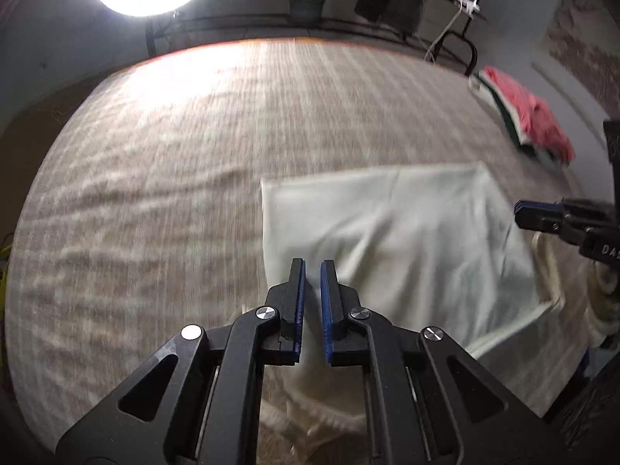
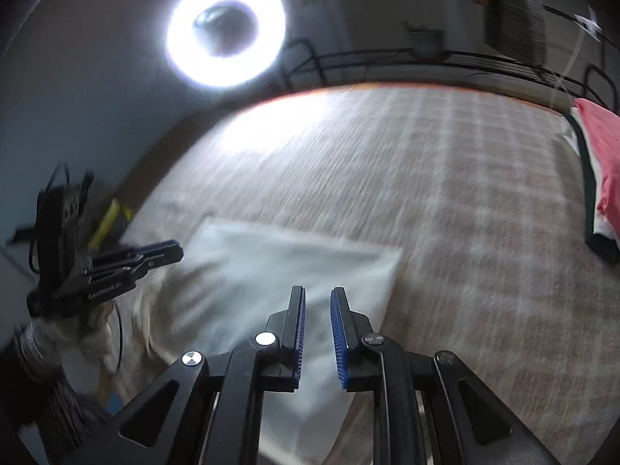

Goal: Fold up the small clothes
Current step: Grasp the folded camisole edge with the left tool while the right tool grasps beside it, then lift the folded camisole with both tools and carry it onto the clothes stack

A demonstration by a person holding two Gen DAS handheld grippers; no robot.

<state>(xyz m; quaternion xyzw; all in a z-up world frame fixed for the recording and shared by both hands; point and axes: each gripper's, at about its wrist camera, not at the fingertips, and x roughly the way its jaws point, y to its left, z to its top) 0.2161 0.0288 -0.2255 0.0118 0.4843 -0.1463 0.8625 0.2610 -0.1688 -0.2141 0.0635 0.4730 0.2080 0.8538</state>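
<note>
A white cloth (image 1: 407, 224) (image 2: 271, 267) lies spread on the checked beige table cover (image 1: 174, 155) (image 2: 465, 193). My left gripper (image 1: 313, 261) is at the cloth's near left edge. Its jaws stand almost together, and white fabric shows in the thin slit between the blue pads. From the right wrist view the left gripper (image 2: 176, 250) hovers over the cloth's left side. My right gripper (image 2: 317, 288) is over the cloth's near right part. Its pads stand apart, and the cloth is seen below through the gap. In the left wrist view the right gripper (image 1: 521, 213) comes in from the right edge.
A pile of red and dark garments (image 1: 531, 120) (image 2: 604, 162) lies at the table's far right. A cream knitted garment (image 1: 294, 407) (image 2: 97, 333) is bunched at the near edge beneath the cloth. A ring light (image 1: 155, 9) (image 2: 226, 77) glares beyond the far edge.
</note>
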